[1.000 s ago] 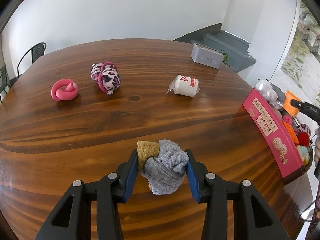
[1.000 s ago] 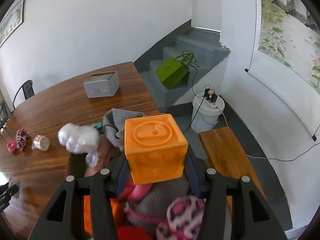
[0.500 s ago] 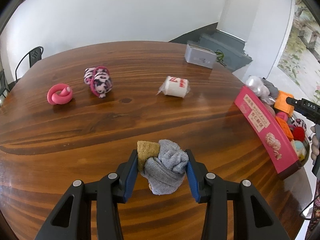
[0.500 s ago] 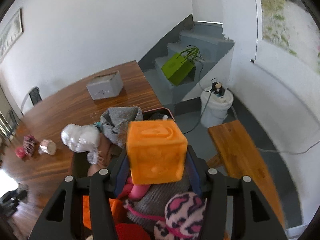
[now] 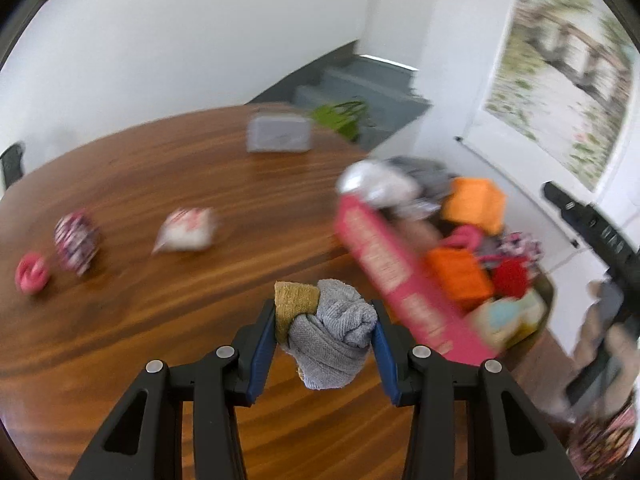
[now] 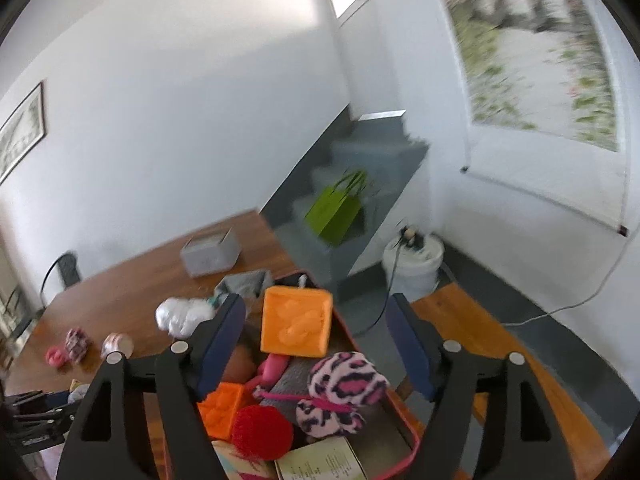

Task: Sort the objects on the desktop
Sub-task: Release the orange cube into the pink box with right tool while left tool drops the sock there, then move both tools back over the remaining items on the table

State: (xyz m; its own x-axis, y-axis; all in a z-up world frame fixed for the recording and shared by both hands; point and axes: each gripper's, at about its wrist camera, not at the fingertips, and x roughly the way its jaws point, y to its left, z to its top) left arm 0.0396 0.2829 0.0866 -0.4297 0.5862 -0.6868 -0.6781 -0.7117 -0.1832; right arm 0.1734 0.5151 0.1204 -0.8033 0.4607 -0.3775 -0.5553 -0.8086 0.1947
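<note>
Box [image 6: 404, 430]: orange cube [image 6: 297, 326] atop toys; right claw [image 6: 316, 344] opening, empty; left claw [image 5: 323, 342] clenching sock bundle [image 5: 326, 332]

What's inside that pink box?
The pink box holds an orange cube, a smaller orange block, a red pompom and a leopard-print plush. Anything beneath them is covered.

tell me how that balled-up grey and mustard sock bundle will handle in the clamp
The grey and mustard knitted sock bundle probably squashes easily: it bulges between the left gripper pads. Likely light and floppy, since a loose end droops below. Unlikely to slip; the knit looks grippy.
</note>
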